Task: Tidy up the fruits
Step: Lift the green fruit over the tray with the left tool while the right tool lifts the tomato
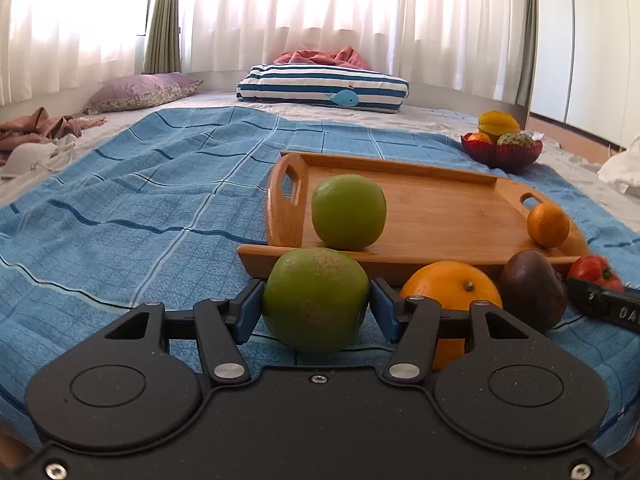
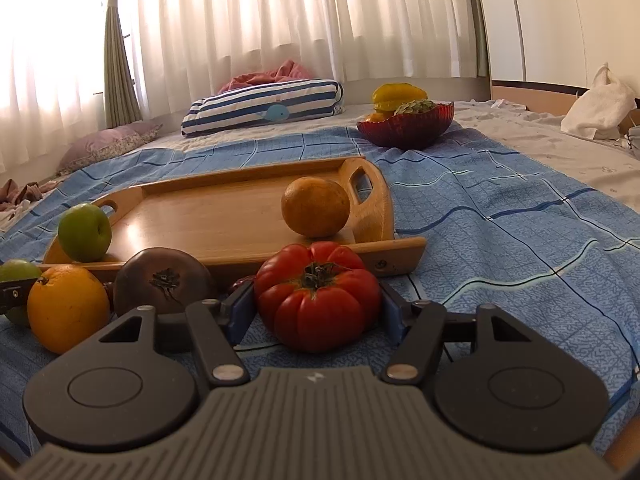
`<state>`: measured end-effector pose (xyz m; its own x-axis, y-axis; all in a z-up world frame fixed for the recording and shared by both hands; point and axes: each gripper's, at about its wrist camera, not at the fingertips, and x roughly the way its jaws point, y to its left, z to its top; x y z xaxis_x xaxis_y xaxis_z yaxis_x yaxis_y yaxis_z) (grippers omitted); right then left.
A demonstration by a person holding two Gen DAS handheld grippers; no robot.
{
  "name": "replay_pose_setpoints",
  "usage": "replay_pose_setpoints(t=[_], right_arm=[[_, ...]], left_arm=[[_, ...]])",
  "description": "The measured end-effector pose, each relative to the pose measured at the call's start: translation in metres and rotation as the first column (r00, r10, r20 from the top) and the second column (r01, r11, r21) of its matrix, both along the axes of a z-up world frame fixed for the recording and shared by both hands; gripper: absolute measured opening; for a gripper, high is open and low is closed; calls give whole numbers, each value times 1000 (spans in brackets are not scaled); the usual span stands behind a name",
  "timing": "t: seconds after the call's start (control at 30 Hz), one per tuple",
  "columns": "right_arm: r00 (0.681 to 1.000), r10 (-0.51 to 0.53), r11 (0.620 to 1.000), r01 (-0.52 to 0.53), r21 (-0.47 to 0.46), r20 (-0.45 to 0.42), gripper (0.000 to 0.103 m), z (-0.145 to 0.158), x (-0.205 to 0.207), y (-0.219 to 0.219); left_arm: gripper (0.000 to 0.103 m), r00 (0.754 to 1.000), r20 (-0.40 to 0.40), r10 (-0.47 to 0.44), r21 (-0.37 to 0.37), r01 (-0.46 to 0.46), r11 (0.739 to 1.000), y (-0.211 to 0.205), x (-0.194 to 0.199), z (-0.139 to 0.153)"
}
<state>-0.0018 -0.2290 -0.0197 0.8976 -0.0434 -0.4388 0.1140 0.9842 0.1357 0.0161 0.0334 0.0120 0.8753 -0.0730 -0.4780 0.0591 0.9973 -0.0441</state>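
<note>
My left gripper [image 1: 316,304] is shut on a green apple [image 1: 316,300] that rests on the blue cloth, just before the wooden tray [image 1: 440,216]. My right gripper [image 2: 318,308] is shut on a ribbed red tomato [image 2: 318,296], also on the cloth before the tray [image 2: 208,216]. On the tray lie a second green apple [image 1: 349,212] at its left end and a small orange [image 1: 548,226] at its right end. Between the grippers on the cloth lie a large orange [image 1: 452,288] and a dark purple fruit [image 1: 532,292].
A red bowl [image 2: 408,128] with yellow and other fruit stands far right on the cloth. A striped whale pillow [image 2: 264,108] and a purple pillow [image 1: 144,90] lie at the back by the curtains. Clothes lie at the left [image 1: 36,136], a white bag at the right [image 2: 600,104].
</note>
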Motion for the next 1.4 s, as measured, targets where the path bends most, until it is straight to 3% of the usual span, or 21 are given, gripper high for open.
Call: replay_pose_setpoints(t=[0.43,0.77,1.03,1.23,1.4], right_arm=[[998,-40,999,39,34,39,66,30,-2,-16],[997,-34,999,31,41,68,66,71,28,-29],[999,5,999,-6,36,49,66,86,66,-34],[1000,26,997,-26,79,0,66,91,97,-42],[997,55,998,-53,43,-46,66,89,120,-41]], left_arm=[[55,1000,27,-1,28,0,1000,-3,-1,30],[55,997,74,-6,9,5,1000,-4,23,69],[55,995,97,-34,4,34,999,-13,53,95],[55,998,50,-47,-39,49,998,-15,88,102],[55,998,4,-57,-63,57,996,-17,116,94]])
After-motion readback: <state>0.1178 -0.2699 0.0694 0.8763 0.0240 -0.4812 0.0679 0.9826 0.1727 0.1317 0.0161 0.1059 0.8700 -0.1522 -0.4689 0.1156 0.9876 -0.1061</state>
